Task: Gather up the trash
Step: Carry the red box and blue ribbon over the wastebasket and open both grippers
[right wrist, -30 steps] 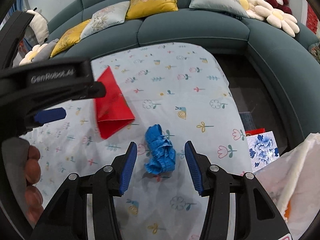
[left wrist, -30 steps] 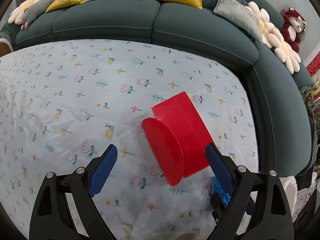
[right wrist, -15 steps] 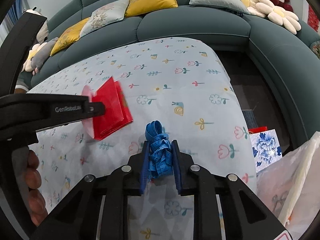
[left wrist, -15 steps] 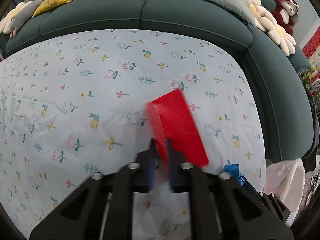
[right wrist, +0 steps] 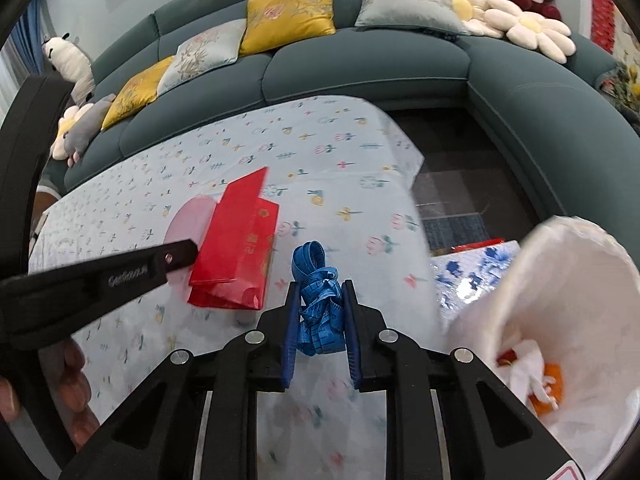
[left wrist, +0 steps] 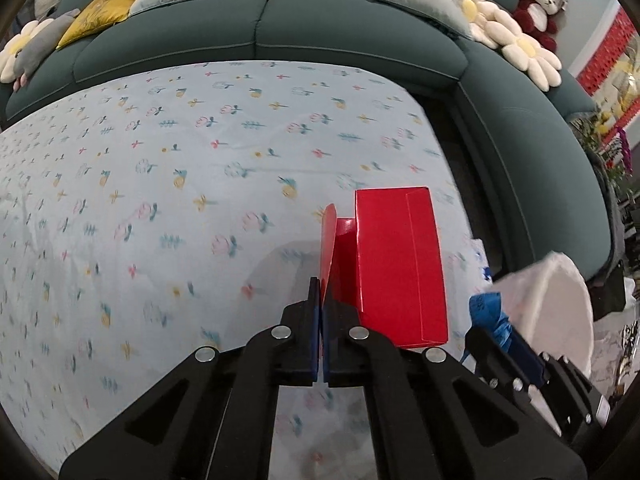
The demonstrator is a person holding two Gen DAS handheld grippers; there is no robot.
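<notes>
My left gripper (left wrist: 321, 292) has its jaws pressed together on the round flap of the red envelope (left wrist: 400, 264); the envelope body hangs forward and to the right of the jaws, clear of the bench (left wrist: 160, 200). From the right wrist view the same envelope (right wrist: 236, 248) sits at the tip of the left gripper (right wrist: 192, 252), off to the left of my right jaws.

My right gripper (right wrist: 320, 308) has narrowed its jaws onto the crumpled blue strip (right wrist: 318, 300); both pads press its sides and its loops stand up above the tips. In the left wrist view that blue strip (left wrist: 490, 312) shows just right of the envelope.

Close to the right of the right jaws stands the white trash bag (right wrist: 568, 300), mouth open, with orange and white scraps (right wrist: 536, 380) inside. Beyond the flower-print bench cover lies the dark green sofa (right wrist: 360, 68).
</notes>
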